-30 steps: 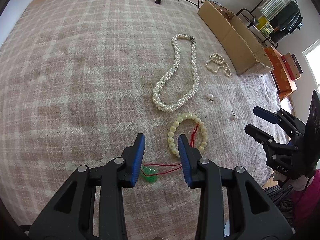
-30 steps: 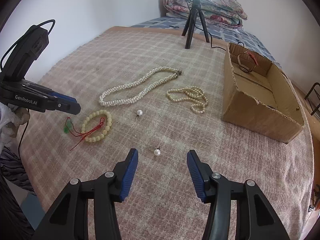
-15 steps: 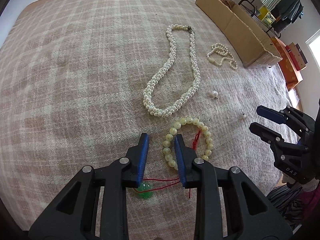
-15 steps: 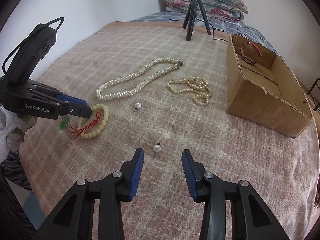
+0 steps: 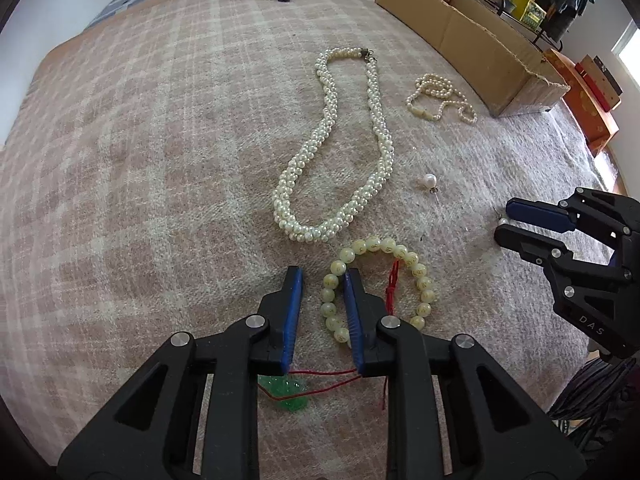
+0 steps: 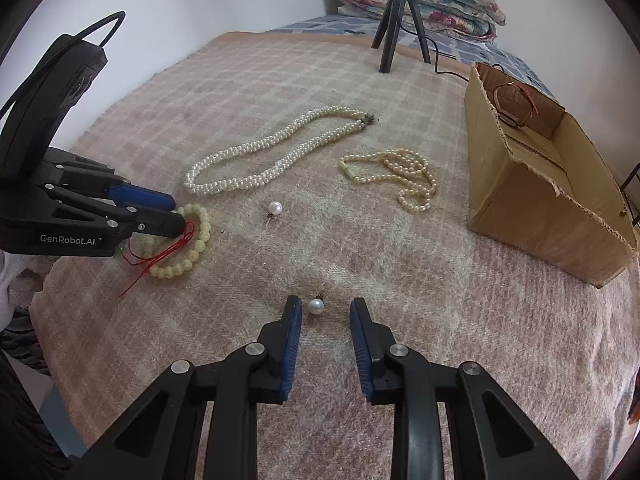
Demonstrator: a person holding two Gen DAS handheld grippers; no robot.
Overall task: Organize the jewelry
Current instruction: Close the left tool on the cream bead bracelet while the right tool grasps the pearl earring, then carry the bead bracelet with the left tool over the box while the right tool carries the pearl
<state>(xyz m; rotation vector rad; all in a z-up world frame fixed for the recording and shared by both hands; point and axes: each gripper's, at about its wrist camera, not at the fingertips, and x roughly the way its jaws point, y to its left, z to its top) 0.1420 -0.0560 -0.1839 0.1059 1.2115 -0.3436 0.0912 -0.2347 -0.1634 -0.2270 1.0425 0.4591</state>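
On a plaid blanket, the left gripper has just been closing, its narrowly parted jaws straddling the near-left beads of a pale beaded bracelet without pressing them. To the right, the right gripper, also just closing, stands slightly parted around a pearl earring lying beside its left pad, ungripped.

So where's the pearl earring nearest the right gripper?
In the right wrist view the pearl earring lies on the blanket between the right gripper's open jaws, nearer the left finger.

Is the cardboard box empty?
No. The open-topped cardboard box holds a reddish-brown bracelet at its far end.
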